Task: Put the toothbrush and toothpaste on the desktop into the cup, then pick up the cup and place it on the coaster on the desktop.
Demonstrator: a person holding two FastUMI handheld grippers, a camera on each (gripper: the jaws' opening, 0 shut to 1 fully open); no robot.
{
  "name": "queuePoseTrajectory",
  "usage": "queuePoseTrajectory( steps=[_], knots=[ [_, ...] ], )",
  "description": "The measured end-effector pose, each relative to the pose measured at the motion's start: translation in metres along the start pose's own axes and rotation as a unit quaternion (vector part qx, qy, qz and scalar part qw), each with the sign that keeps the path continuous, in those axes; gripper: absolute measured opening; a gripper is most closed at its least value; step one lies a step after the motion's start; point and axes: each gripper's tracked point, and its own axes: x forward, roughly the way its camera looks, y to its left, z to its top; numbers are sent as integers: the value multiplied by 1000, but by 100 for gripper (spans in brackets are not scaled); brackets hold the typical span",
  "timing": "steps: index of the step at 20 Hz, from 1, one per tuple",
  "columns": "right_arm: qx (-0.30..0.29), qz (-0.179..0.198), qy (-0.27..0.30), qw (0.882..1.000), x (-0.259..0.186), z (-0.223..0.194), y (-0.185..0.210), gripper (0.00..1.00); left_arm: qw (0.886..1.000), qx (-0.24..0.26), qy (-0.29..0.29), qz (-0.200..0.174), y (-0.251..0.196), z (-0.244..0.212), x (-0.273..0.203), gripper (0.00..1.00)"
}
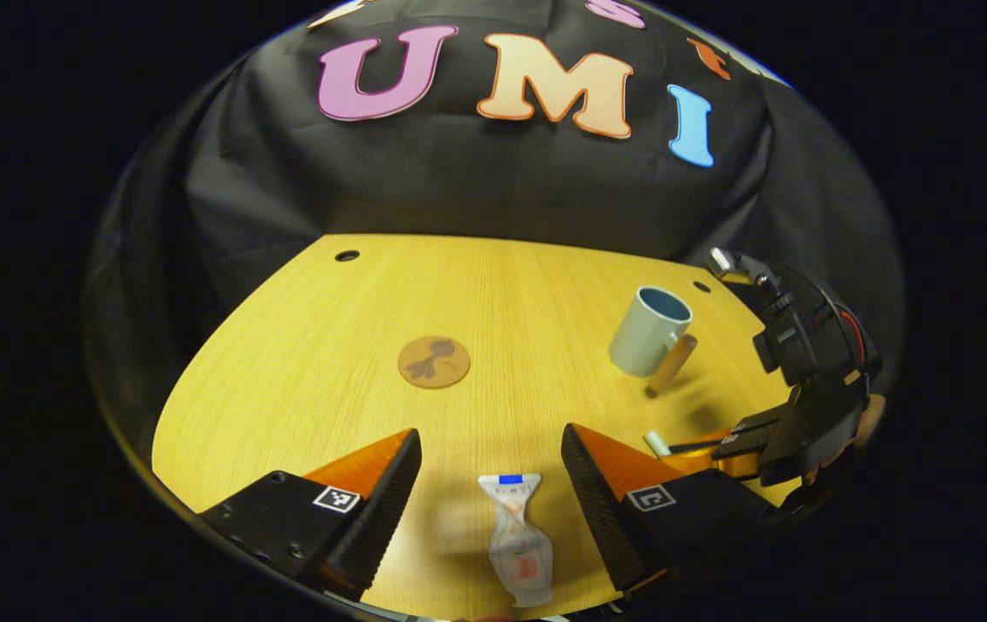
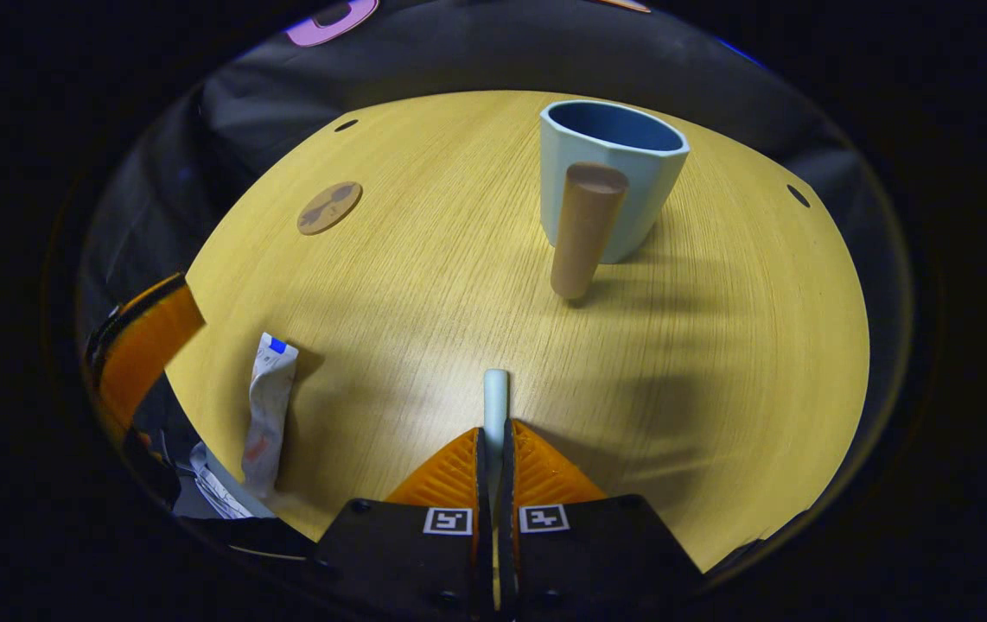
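A pale blue cup (image 1: 651, 332) (image 2: 611, 177) with a wooden handle (image 2: 584, 230) stands upright on the wooden desk (image 1: 511, 294). The white toothpaste tube (image 1: 518, 537) (image 2: 269, 410) lies flat near the front edge, between the spread fingers of my open left gripper (image 1: 491, 453), which hovers over it. My right gripper (image 2: 494, 436) (image 1: 722, 449) is shut on the pale toothbrush (image 2: 494, 399) (image 1: 657, 443), whose end sticks out past the fingertips, in front of the cup. A round brown coaster (image 1: 434, 361) (image 2: 330, 206) lies flat at the left of the desk.
Small dark cable holes (image 1: 347, 256) (image 2: 798, 195) sit near the desk's far corners. Black cloth hangs behind the desk. The left gripper's orange finger (image 2: 148, 341) shows at the left edge of the right gripper view.
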Motion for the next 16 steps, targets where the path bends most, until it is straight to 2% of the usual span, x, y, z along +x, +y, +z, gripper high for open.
queuePoseTrajectory(
  steps=[11, 16],
  knots=[
    [-5, 12, -6, 1000, 0, 0, 0, 6, 995, 16, 99, -4, -10, -65, 20, 96],
    [-13, 14, -8, 1000, -2, 1, -1, 6, 991, 24, 130, 10, -6, -81, 28, 95]
  ],
)
